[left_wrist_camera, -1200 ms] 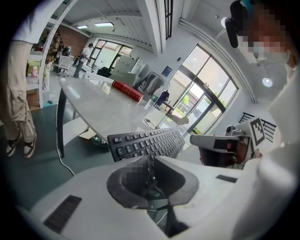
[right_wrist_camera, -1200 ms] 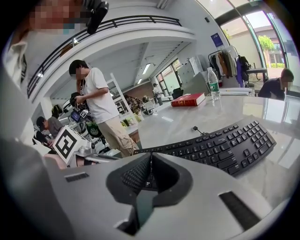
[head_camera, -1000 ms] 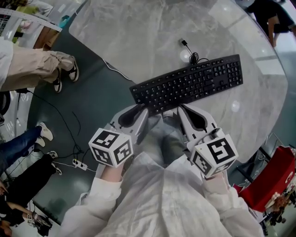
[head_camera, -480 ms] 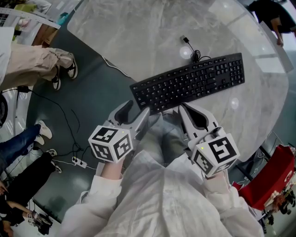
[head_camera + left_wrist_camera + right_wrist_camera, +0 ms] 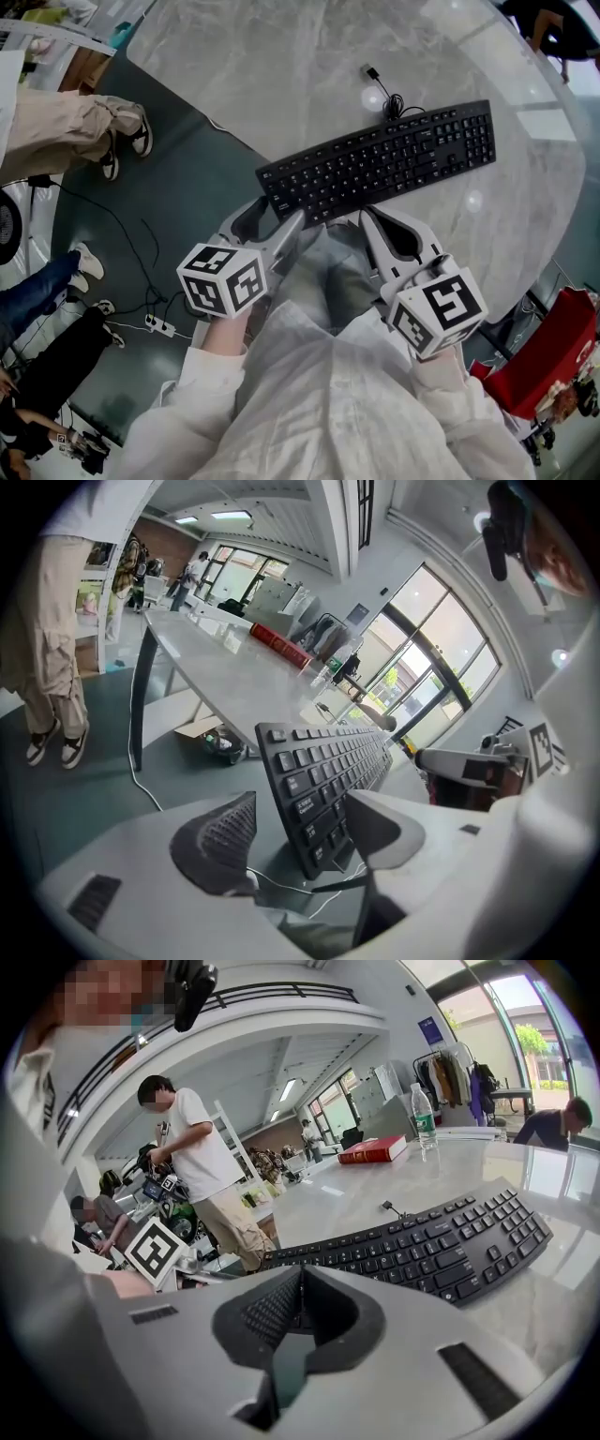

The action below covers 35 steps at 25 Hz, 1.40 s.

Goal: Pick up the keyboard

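A black keyboard (image 5: 380, 161) lies slantwise on the round marble table (image 5: 281, 75), its left end jutting over the table's edge. My left gripper (image 5: 272, 220) is at that overhanging corner. Its jaws are opening wide, and in the left gripper view the keyboard (image 5: 323, 775) stands edge-on between the jaws of that gripper (image 5: 305, 813), with the pads not pressing on it. My right gripper (image 5: 370, 220) sits shut at the keyboard's near long edge. In the right gripper view this gripper (image 5: 298, 1274) has its pads together with nothing between them, and the keyboard (image 5: 422, 1241) stretches beyond.
The keyboard's cable and plug (image 5: 380, 89) lie coiled behind it on the table. A red book (image 5: 375, 1150) and a bottle (image 5: 423, 1115) stand farther back. People's legs (image 5: 94, 131) and a power strip (image 5: 159, 328) are on the floor at the left, and a red object (image 5: 553, 347) at the right.
The left gripper's jaws have spread from nearly closed to wide apart at the keyboard's corner, and it has sunk slightly. The right gripper has stayed put and shut.
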Each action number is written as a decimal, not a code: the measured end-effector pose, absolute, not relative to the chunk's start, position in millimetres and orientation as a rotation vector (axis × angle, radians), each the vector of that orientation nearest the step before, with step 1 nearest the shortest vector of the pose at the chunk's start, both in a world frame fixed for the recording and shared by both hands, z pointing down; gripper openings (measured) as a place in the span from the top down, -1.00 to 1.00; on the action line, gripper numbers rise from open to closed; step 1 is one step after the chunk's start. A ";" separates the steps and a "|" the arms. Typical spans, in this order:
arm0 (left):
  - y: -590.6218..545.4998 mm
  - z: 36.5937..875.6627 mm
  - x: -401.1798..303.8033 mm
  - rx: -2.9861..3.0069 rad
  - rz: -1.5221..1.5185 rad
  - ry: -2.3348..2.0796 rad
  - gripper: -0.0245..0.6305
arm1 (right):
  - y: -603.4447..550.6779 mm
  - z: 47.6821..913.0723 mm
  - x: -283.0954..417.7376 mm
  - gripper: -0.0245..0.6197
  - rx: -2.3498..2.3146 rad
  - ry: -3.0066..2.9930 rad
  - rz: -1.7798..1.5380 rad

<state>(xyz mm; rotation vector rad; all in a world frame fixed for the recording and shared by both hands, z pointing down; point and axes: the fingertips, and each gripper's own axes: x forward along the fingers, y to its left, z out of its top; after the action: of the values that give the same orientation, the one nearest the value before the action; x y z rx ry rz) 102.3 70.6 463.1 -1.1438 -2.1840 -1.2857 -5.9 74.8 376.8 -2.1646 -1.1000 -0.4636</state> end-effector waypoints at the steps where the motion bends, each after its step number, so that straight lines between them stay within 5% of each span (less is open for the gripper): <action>1: 70.3 464.5 101.4 -1.138 -1.288 -2.183 0.05 | 75.0 377.0 -7.0 0.83 -2.163 -1.102 -0.464; 35: 65.5 484.5 61.7 -0.915 -1.373 -2.219 0.03 | 65.8 389.9 -26.2 0.83 -2.117 -1.123 -0.490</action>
<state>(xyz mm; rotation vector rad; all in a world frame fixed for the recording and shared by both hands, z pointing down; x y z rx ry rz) 61.7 65.5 484.5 -0.9151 -2.2193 -1.3735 -26.2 65.8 389.9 -2.1173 -1.1231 -0.4897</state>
